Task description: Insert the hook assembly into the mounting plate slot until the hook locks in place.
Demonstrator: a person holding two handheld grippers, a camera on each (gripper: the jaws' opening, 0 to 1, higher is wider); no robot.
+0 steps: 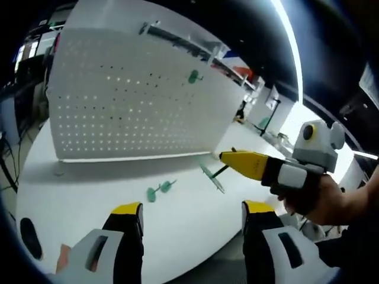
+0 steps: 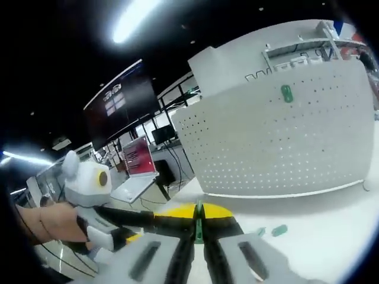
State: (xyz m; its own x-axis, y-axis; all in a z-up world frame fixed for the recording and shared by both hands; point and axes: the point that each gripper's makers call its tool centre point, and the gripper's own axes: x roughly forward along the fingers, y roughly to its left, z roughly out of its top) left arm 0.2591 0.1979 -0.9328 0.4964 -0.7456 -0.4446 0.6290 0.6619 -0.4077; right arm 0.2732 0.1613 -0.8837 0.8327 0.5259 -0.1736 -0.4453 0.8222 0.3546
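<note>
A white round table (image 1: 118, 177) carries an upright white pegboard (image 1: 130, 100), the mounting plate, with a dim hall of desks and screens behind it. One green hook (image 1: 194, 76) already sits high on the board, and another hook (image 1: 159, 190) lies loose on the table in front.

The right gripper (image 1: 228, 157) is clamped on a thin green hook assembly (image 1: 212, 177), seen edge-on between its closed yellow tips in the right gripper view (image 2: 199, 222). The left gripper (image 1: 192, 216) hangs low over the table edge, its jaws apart and holding nothing.

The assembly is a slim translucent green strip with a dark stem. To seat it well, the right hand should probably square the piece to the board, line its prongs with a row of holes, and press straight in until it catches, keeping board and hooks in sight.
</note>
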